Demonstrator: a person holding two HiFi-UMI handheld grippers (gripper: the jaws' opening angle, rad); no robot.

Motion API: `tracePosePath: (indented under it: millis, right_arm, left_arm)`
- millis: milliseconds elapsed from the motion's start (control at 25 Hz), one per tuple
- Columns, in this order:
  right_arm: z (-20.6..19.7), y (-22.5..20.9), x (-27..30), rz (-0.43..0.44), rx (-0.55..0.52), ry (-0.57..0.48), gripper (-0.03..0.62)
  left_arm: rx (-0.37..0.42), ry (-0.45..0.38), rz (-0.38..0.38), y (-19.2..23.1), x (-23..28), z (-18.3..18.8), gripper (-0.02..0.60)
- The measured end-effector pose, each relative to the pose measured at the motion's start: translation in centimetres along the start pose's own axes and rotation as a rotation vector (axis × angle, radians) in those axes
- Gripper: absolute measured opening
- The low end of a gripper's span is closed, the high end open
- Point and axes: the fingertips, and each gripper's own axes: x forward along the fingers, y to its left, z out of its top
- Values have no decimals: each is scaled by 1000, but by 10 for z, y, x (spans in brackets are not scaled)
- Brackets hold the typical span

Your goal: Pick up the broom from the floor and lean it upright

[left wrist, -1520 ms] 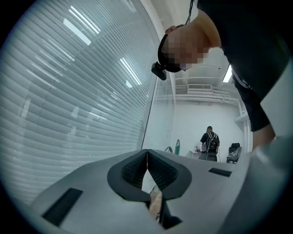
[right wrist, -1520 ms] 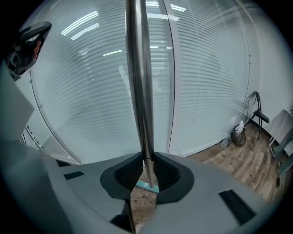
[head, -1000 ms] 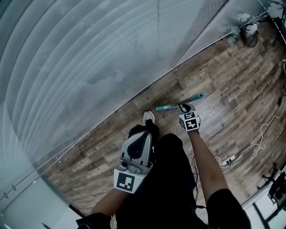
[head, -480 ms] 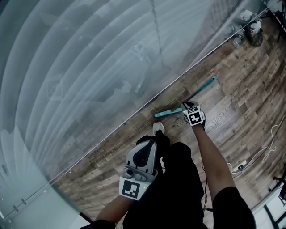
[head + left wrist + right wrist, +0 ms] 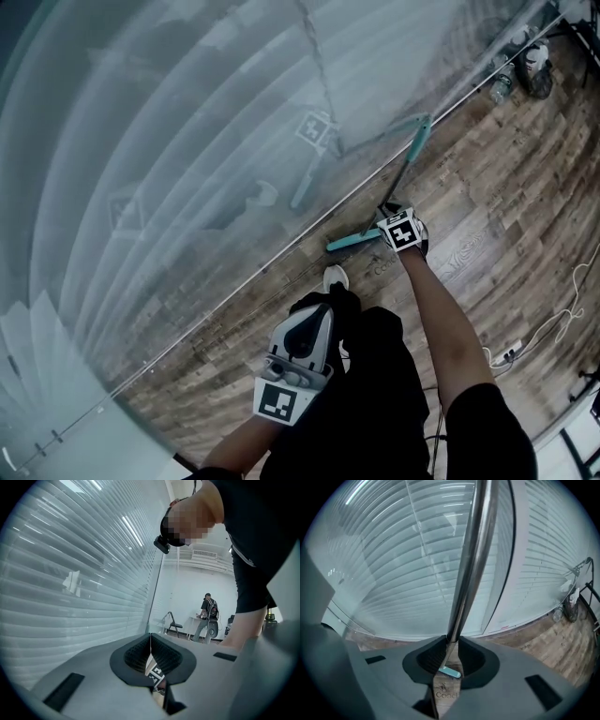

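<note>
my right claw [image 5: 450, 654] clamps the dark-poled teal-headed broom [image 5: 471, 564], half raised. next: rest its top against the ribbed glass wall [image 5: 187, 141], then release.

i'm looking at a long glass wall [image 5: 187, 141] with frosted horizontal stripes, which fills most of the head view and catches pale streaks of ceiling light [image 5: 132, 528]. a thin metal rail [image 5: 187, 333] runs along its foot where it meets the floor [image 5: 497, 178], laid in wood-look planks of mixed brown and grey. at the far end, near the glass, stand bottles [image 5: 500, 87] and a dark bag [image 5: 534, 70]. a white cable [image 5: 562, 300] loops across the planks to a power strip [image 5: 509, 353]. in the left gripper view i see a bright white room with a folding chair [image 5: 174, 624], a table [image 5: 196, 619], a standing person [image 5: 207, 616] wearing a backpack, and a vent [image 5: 205, 553] high on the wall.
</note>
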Motion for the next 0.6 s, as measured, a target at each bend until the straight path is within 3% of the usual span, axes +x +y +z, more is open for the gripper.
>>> tracePosePath:
  millis: [200,320,600]
  right_arm:
    - [8,3,5,-8,-53,14,87]
    - [8,6,3,-15,-89,-11,126]
    - [-2,19,-19,28,-6,-49,186]
  left_arm:
    - [-28,18,-24,-3,4,-12,18]
    - [-26,36,-60,-12,6,-15,18]
    - [-55,64,-65,-25,-9,-10,20]
